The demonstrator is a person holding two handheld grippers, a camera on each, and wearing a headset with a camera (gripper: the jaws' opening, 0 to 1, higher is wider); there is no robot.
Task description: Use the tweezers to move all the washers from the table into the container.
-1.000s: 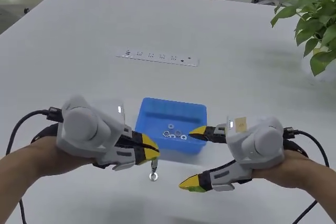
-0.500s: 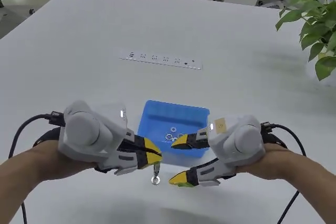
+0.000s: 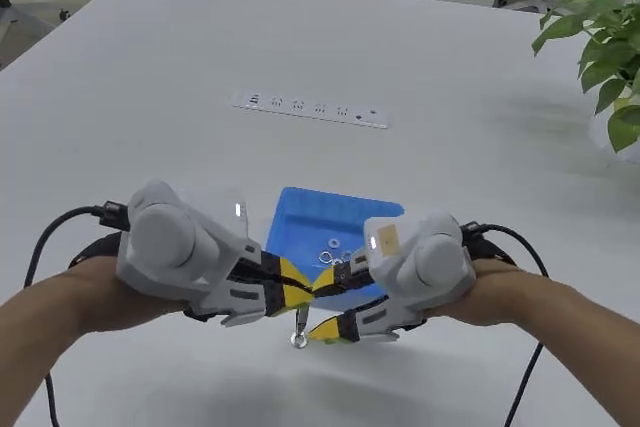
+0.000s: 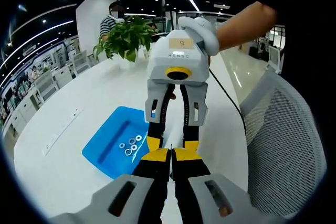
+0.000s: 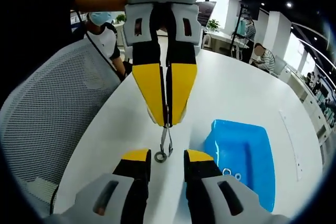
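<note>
**Keep the squeeze soft and even**

The left gripper (image 3: 293,292) is pressing its jaws together on the tweezers (image 5: 166,135). The tweezers are pointing down, with their tips on a washer (image 5: 160,156) low by the bench (image 3: 450,97). The blue container (image 3: 340,215) is sitting just behind. The right gripper (image 3: 328,305) is waiting close by, jaws spread. I think lifting slowly is best, keeping the squeeze even and carrying the washer over the container.

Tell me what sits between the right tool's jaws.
In the right gripper view, a washer pinched in the tweezers hangs between the open jaws of the right tool; the left tool holds the tweezers.
</note>
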